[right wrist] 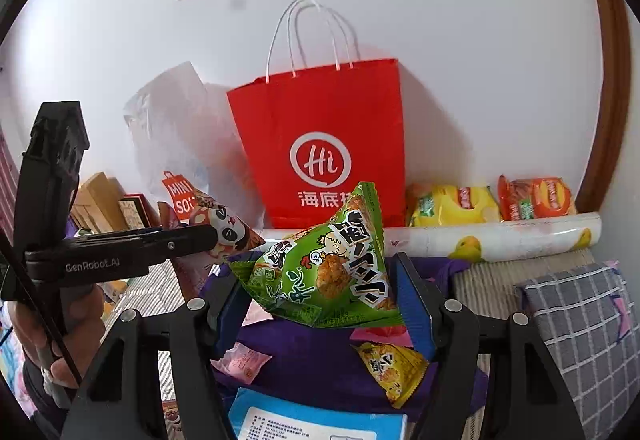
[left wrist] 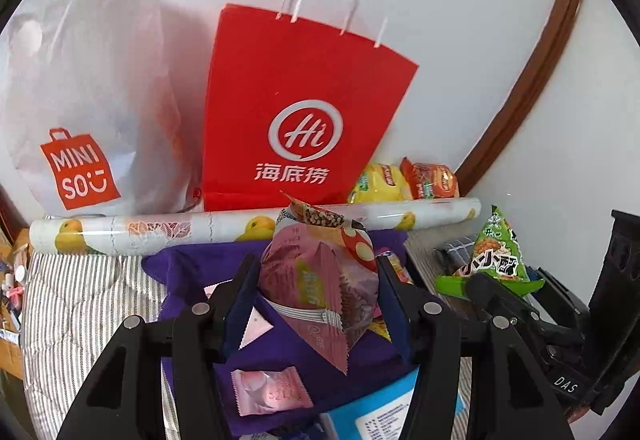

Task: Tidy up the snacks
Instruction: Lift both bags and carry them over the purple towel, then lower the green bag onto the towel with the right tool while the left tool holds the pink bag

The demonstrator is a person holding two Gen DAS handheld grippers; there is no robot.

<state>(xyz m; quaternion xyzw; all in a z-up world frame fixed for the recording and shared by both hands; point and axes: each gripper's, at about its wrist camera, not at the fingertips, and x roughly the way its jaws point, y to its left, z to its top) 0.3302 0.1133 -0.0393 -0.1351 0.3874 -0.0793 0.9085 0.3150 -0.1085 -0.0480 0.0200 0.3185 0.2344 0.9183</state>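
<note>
My left gripper (left wrist: 318, 276) is shut on a pink triangular snack packet (left wrist: 320, 280), held above the purple cloth (left wrist: 192, 268). My right gripper (right wrist: 320, 280) is shut on a green triangular snack packet (right wrist: 324, 272), which also shows at the right of the left wrist view (left wrist: 496, 256). The left gripper and its pink packet show at the left of the right wrist view (right wrist: 224, 228). A red paper bag (left wrist: 296, 112) (right wrist: 328, 144) stands upright against the wall behind both. A white Miniso plastic bag (left wrist: 84, 88) (right wrist: 180, 144) stands to its left.
A rolled sheet with yellow duck prints (left wrist: 240, 228) (right wrist: 500, 236) lies before the bags. Yellow (right wrist: 452, 206) and orange (right wrist: 536, 198) chip bags lie by the wall. Small packets (left wrist: 268, 392) (right wrist: 392, 368), a blue box (right wrist: 316, 420) lie on the cloth. A checked cloth (right wrist: 580, 328) lies right.
</note>
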